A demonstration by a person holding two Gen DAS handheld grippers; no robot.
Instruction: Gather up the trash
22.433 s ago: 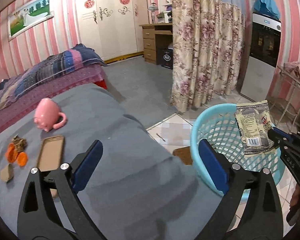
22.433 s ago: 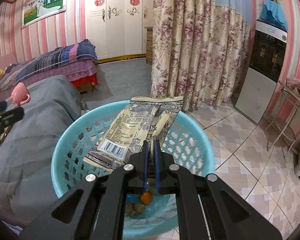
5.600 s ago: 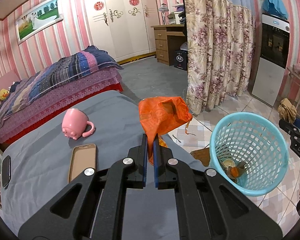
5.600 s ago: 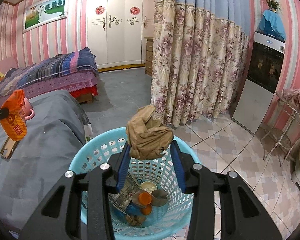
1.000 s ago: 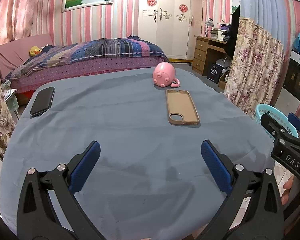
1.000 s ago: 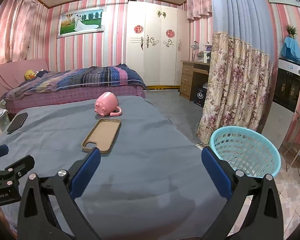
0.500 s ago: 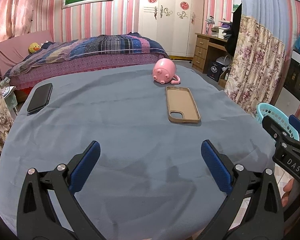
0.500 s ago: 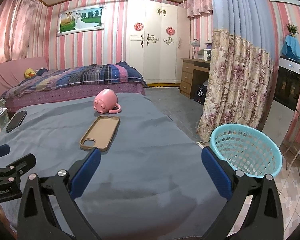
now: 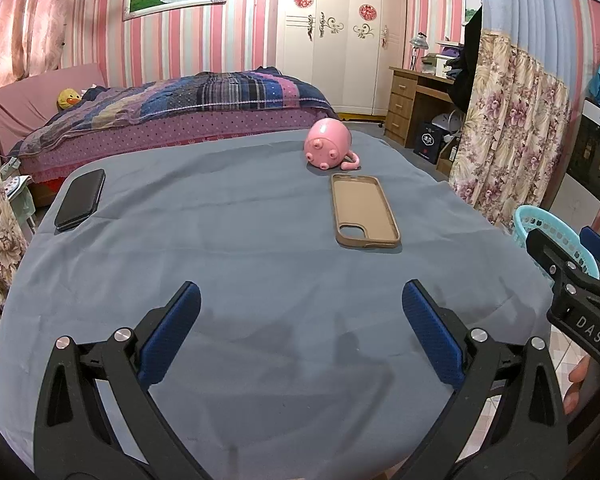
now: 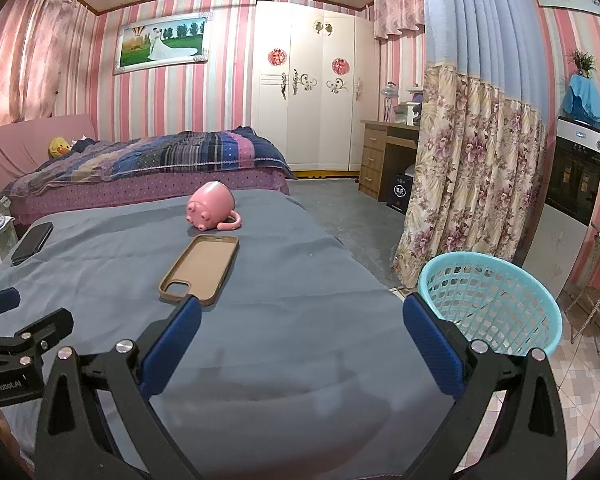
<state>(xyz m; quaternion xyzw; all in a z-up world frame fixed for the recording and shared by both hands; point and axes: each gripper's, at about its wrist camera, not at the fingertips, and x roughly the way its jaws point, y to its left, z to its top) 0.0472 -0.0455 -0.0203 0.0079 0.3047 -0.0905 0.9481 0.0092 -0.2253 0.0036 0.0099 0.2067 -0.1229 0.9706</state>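
The turquoise mesh basket [image 10: 496, 304] stands on the tiled floor off the table's right edge; only its rim [image 9: 540, 220] shows in the left wrist view. No wrapper or scrap shows on the grey tablecloth [image 9: 240, 264]. My left gripper [image 9: 300, 332] is open and empty above the cloth's near part. My right gripper [image 10: 300, 340] is open and empty too, hovering over the table's right front, with the basket just beyond its right finger. Each gripper shows at the edge of the other's view.
A pink pig-shaped mug [image 9: 327, 148] lies on its side at the far end of the table, a tan phone case [image 9: 364, 210] just in front of it. A black phone [image 9: 80, 199] rests at the left edge. A bed, a flowered curtain and a desk stand behind.
Both grippers stay open and empty over the last second. The left wrist view has crept slightly back and left; the cup, case and phone have not moved.
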